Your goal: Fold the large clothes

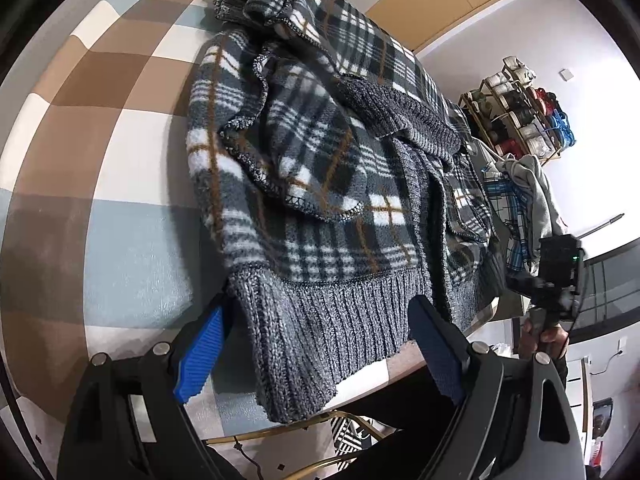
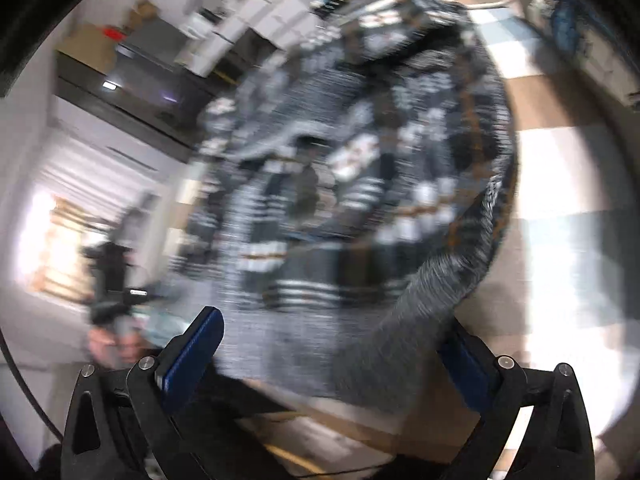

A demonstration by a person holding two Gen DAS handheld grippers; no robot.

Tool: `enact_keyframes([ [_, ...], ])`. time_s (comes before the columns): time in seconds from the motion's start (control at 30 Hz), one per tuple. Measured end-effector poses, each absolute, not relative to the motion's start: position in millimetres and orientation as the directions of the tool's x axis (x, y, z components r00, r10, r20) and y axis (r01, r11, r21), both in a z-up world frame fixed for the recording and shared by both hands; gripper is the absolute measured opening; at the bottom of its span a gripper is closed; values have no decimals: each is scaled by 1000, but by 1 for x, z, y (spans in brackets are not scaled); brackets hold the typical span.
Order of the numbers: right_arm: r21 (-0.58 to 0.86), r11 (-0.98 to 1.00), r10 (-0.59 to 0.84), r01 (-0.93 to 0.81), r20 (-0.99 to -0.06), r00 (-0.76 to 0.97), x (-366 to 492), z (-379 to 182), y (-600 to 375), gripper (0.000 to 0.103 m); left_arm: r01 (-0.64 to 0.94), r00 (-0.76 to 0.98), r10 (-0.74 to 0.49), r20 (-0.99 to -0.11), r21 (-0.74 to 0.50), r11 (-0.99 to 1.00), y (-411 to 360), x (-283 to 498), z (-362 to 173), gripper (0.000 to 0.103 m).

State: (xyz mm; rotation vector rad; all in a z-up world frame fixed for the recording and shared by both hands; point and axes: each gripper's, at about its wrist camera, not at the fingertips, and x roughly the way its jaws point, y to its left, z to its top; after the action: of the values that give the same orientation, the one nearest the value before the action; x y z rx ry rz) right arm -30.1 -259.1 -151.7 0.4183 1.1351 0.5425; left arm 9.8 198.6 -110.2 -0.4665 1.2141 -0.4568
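A grey, white and tan plaid fleece jacket (image 1: pixel 320 184) lies spread on a table under a checked brown, white and blue cloth (image 1: pixel 100 160). Its grey ribbed knit hem (image 1: pixel 320 320) hangs over the near table edge. My left gripper (image 1: pixel 320 336) stands open, its blue pads (image 1: pixel 200 352) on either side of the hem and not pressing it. The right wrist view is blurred by motion. There my right gripper (image 2: pixel 328 348) is open at the jacket's (image 2: pixel 360 180) other hem corner (image 2: pixel 432 296), which drapes over its right finger. A hand (image 1: pixel 548 334) holds the right gripper (image 1: pixel 556 276).
A rack of shoes (image 1: pixel 520 108) stands against the wall beyond the table. A pile of other clothes (image 1: pixel 520 208) lies at the far end. A brass frame (image 1: pixel 320 428) shows below the table edge. Dark cabinets (image 2: pixel 140 92) fill the room's far side.
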Motion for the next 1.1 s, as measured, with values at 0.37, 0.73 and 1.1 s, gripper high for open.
enact_keyframes([
  [0.37, 561, 808, 586, -180, -737, 337, -23, -171, -265, 28, 99, 282, -511, -812, -506, 857, 191, 3, -108, 85],
  [0.73, 573, 787, 610, -228, -669, 424, -37, -146, -262, 11, 64, 299, -514, -804, -520, 852, 197, 3, -109, 6],
  [1.1, 633, 756, 640, -169, -659, 395, -25, -162, -254, 12, 71, 275, -442, -854, -440, 895, 183, 3, -114, 9],
])
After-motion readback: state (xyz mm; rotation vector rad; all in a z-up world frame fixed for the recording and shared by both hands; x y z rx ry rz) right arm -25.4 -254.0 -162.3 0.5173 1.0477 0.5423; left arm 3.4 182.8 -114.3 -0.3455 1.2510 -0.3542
